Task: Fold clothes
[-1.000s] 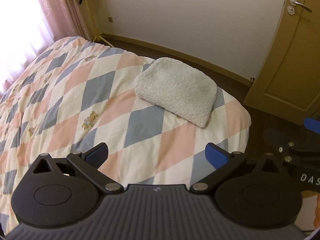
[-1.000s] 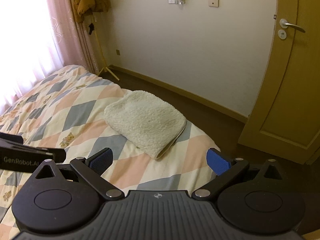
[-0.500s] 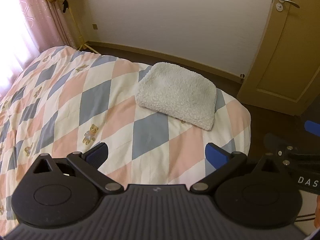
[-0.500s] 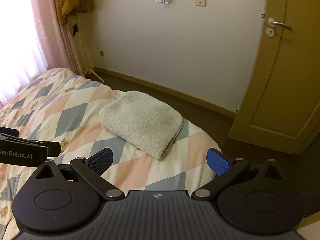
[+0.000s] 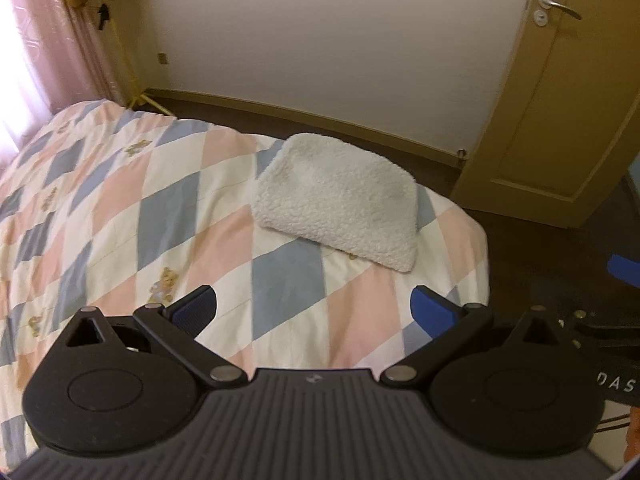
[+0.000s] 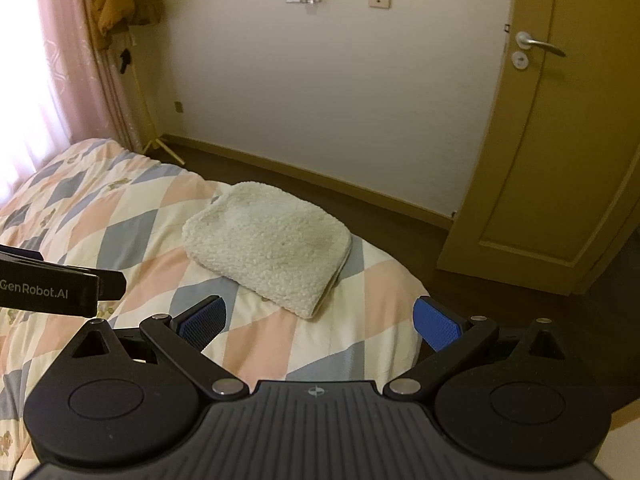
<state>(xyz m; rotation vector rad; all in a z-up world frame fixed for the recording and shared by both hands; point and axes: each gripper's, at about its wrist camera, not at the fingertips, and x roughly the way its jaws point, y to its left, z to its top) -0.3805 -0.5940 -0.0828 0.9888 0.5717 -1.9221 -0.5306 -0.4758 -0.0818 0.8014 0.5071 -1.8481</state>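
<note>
A white fleecy garment [image 5: 340,200] lies folded into a compact rectangle near the far right corner of the bed [image 5: 120,208]; it also shows in the right wrist view [image 6: 268,244]. My left gripper [image 5: 314,312] is open and empty, held above the bedspread well short of the garment. My right gripper [image 6: 320,322] is open and empty, also short of the garment, over the bed's right edge. The left gripper's body [image 6: 48,284] shows at the left of the right wrist view.
The bed carries a quilt [image 6: 80,216] of pink, blue and cream diamonds. A wooden door [image 6: 560,140] stands at the right, dark floor [image 6: 380,204] beyond the bed. A pink curtain [image 6: 60,60] and a coat stand [image 6: 120,0] are at the left.
Both grippers have drawn back and tilted up, so more wall and door show. The folded garment has not moved. Both stay open.
</note>
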